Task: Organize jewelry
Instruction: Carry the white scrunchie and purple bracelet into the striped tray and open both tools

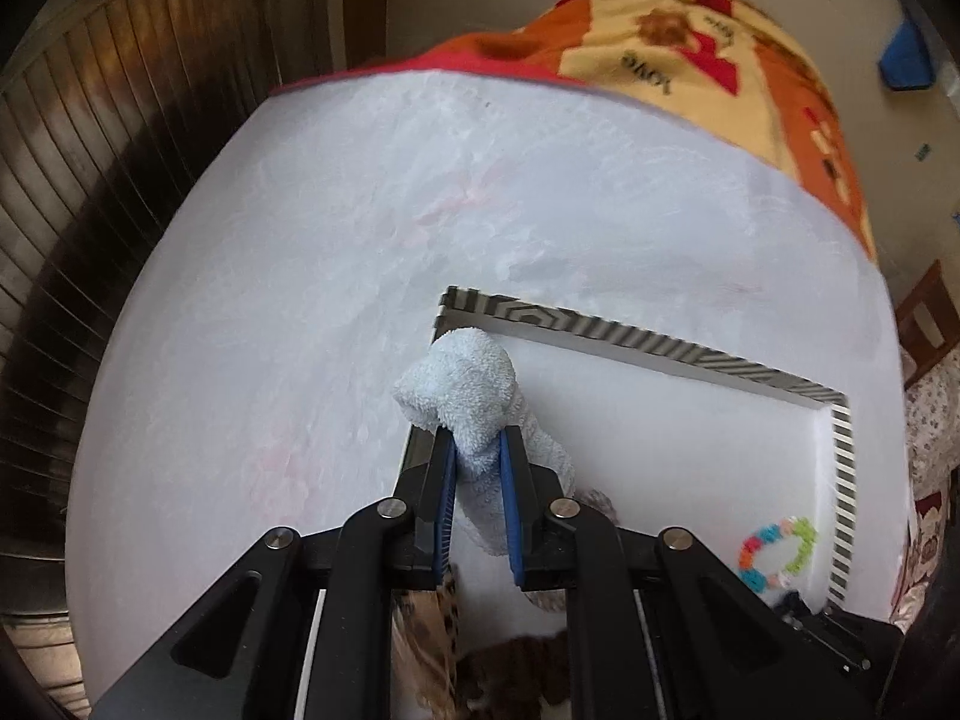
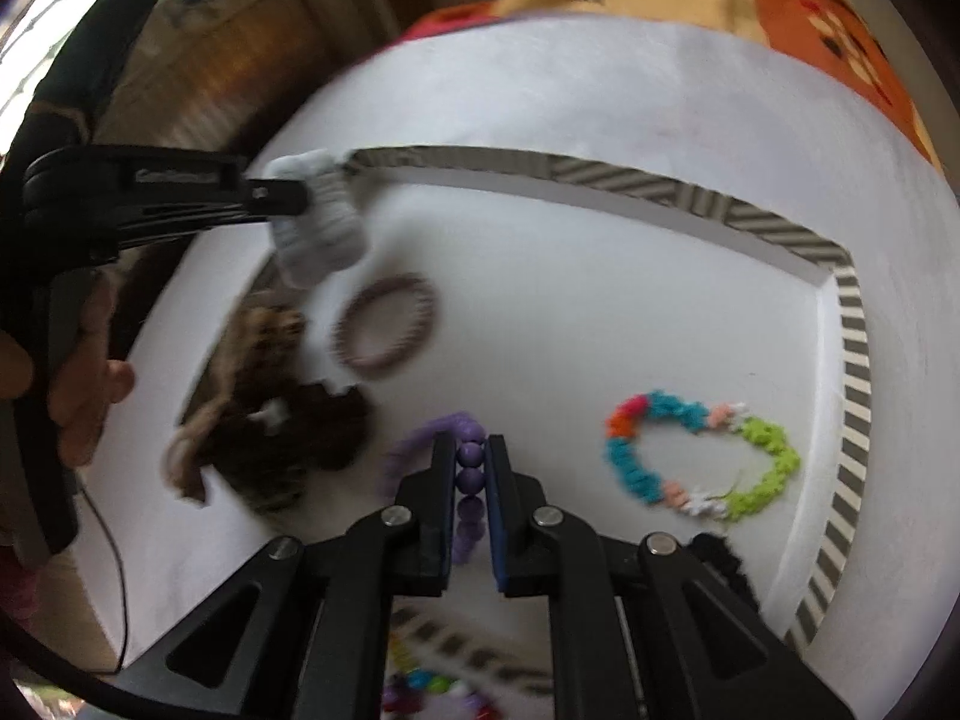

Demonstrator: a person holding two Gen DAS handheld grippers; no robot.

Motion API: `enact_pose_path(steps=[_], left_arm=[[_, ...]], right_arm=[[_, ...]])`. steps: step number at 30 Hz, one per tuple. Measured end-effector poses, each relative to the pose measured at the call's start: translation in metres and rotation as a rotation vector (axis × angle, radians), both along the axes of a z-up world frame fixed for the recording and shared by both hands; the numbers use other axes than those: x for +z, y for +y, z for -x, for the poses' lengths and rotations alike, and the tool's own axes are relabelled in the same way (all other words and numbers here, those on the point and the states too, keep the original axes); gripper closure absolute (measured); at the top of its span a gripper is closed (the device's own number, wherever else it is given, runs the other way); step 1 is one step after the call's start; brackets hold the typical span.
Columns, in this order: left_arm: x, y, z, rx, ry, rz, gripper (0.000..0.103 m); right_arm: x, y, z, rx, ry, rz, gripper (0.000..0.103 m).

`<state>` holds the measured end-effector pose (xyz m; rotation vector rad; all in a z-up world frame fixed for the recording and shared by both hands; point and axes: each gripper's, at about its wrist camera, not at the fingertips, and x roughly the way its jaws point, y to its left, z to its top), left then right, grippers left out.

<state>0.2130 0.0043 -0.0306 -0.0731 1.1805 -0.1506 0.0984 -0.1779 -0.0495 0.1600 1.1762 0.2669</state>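
My left gripper point(image 1: 474, 444) is shut on a fluffy white scrunchie point(image 1: 465, 387) and holds it over the far left corner of a white box point(image 1: 660, 420) with a grey striped rim. From the right wrist view the same scrunchie point(image 2: 318, 228) hangs above the box's left end. My right gripper point(image 2: 471, 450) is shut on a purple bead bracelet point(image 2: 470, 468) above the box floor. In the box lie a mauve hair tie point(image 2: 387, 324), a dark brown scrunchie point(image 2: 300, 438), a leopard-print scrunchie point(image 2: 264, 330) and a multicolour bracelet point(image 2: 702, 456).
The box sits on a white cloth point(image 1: 300, 240) over a table with a red and orange patterned blanket point(image 1: 690, 48) at the far side. A black item point(image 2: 720, 558) lies at the box's near right. Colourful beads point(image 2: 432, 690) show below my right gripper.
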Motion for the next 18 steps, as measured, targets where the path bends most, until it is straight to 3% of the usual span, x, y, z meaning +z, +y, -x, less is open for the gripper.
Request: enact_pose_path(steps=[6, 8, 13, 18], left_arm=[[-0.013, -0.005, -0.009, 0.012, 0.027, -0.029, 0.096], [-0.013, -0.005, -0.010, 0.014, 0.032, -0.028, 0.092], [-0.010, 0.003, -0.007, 0.029, 0.050, 0.011, 0.079], [0.009, 0.005, 0.011, 0.021, -0.003, 0.003, 0.072]], right_arm=[[-0.016, 0.002, -0.006, -0.005, 0.041, -0.015, 0.089], [-0.018, 0.003, -0.006, -0.009, 0.050, -0.031, 0.074], [-0.003, 0.001, 0.003, -0.018, 0.017, -0.038, 0.060], [0.018, -0.006, 0.019, -0.046, -0.028, -0.042, 0.059]])
